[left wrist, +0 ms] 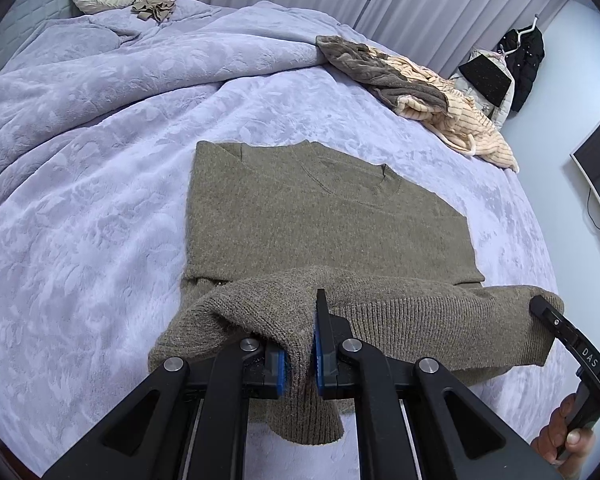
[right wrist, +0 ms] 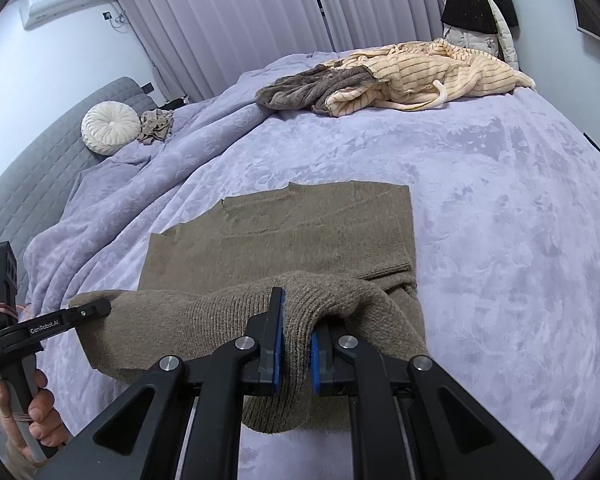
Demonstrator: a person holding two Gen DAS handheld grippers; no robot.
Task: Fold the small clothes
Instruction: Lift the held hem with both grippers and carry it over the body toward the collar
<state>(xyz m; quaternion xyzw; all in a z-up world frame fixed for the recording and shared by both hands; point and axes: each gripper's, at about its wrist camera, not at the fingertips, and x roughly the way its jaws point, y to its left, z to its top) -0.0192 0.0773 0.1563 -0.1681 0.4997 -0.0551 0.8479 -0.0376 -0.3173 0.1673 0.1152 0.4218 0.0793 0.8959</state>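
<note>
- Light even, cool, diffuse in both views; source itself not seen.
- Pale curtains (right wrist: 228,20) read evenly bright, no glare.
- Shadows soft: a faint one under the lifted sweater (left wrist: 332,216) hem, deeper ones in the blanket (left wrist: 80,200) folds.
- Strong fisheye bending; bed edge and walls curve, dark vignette fills the corners.
- Focus sharp mid-frame, knit texture clear; slight softness toward the rim.
- Black gripper arms nearest the lens lose detail.
</note>
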